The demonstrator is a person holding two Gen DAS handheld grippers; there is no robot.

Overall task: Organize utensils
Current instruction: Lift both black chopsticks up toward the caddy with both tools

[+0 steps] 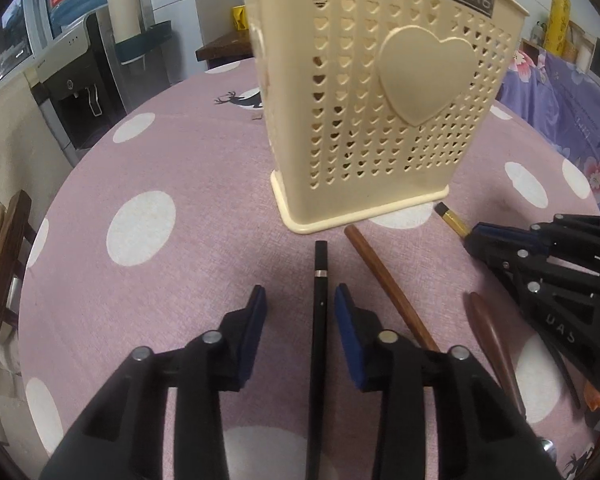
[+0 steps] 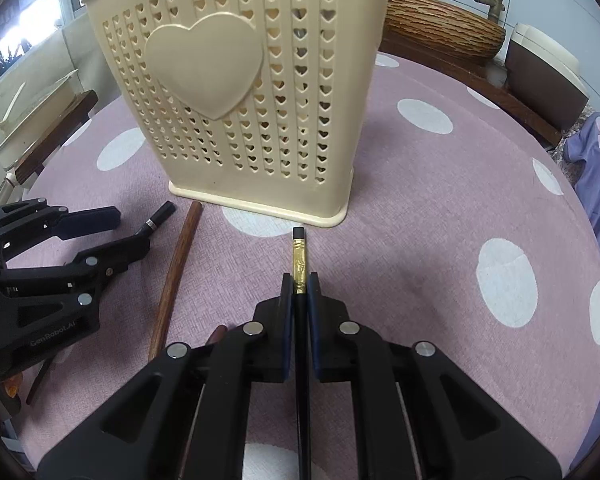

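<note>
Chopsticks are lying on the pink dotted tablecloth (image 1: pixel 188 168), near the cream holder (image 1: pixel 380 92). Nearest, the left gripper (image 1: pixel 299 304) is standing wide open, its 2 blue pads either side of a black chopstick with a silver band (image 1: pixel 320 300) without touching it. The right gripper (image 2: pixel 299 286) is sitting closed on a black chopstick with a gold collar (image 2: pixel 299 264), whose tip is pointing toward the holder's base. Between the 2 grippers, a brown wooden chopstick (image 1: pixel 384 280) is lying slantwise. Farther off, the holder, pierced with heart-shaped holes, is standing upright at the middle of the table.
</note>
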